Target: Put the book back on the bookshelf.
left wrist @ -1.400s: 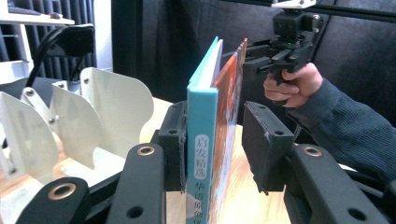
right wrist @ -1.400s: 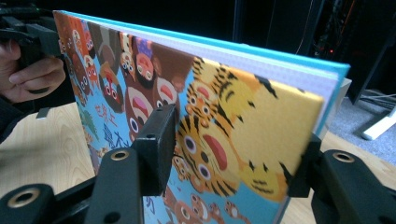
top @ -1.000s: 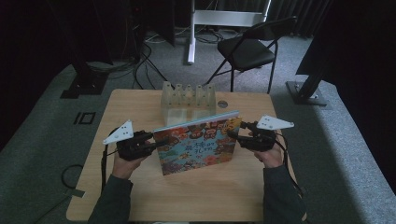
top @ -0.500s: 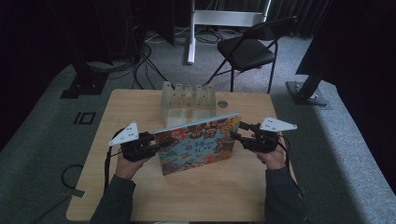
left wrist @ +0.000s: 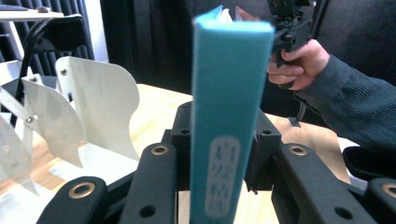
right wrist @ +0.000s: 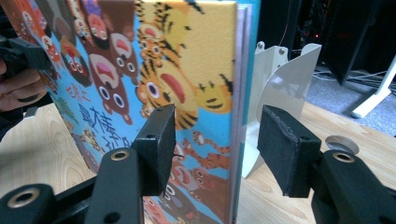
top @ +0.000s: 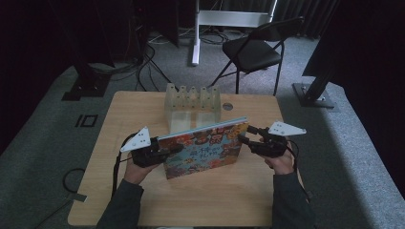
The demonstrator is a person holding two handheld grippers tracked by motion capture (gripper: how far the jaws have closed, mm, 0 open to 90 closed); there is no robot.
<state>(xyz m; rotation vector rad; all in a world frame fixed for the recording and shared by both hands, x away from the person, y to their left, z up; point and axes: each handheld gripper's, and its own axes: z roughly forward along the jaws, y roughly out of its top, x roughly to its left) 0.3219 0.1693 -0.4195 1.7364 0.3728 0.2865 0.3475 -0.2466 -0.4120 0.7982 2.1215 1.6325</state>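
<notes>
We see the picture book [top: 205, 148] standing on its lower edge mid-tabletop [top: 143, 205], bare wood open in front and a white slotted rack [top: 192, 102] just behind. The left gripper [top: 165, 151] has its fingers clamped on the teal spine, hand low and level. The right gripper [top: 246, 139] straddles the opposite edge, fingers [right wrist: 159, 140] apart, their padded faces clear of the glossy animal-printed cover.
</notes>
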